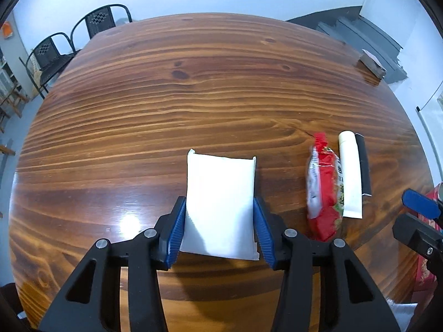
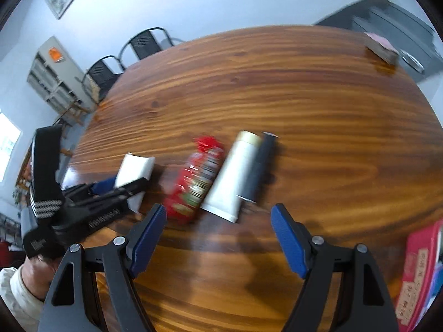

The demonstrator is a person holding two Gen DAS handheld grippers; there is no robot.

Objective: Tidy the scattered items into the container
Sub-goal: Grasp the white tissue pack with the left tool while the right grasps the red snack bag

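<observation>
Left gripper clamps a flat white rectangular packet over the broad wooden table; right gripper gapes wide, holding nothing, above a white tube and red crinkled snack bag

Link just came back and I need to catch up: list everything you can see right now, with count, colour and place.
white packet: one, white, near table edge, between the left gripper's pads
snack bag: one, red, right of the packet
tube: one, cream, touching the bag's right side
black stick: one, black, alongside the tube
red box: one, red, far right table edge
small block: one, brown with a pink top, far right corner
table: one, brown wood
chairs: two, black, beyond the table
left gripper: black with blue pads, closed on the packet
right gripper: black with blue pads, open, empty
</observation>
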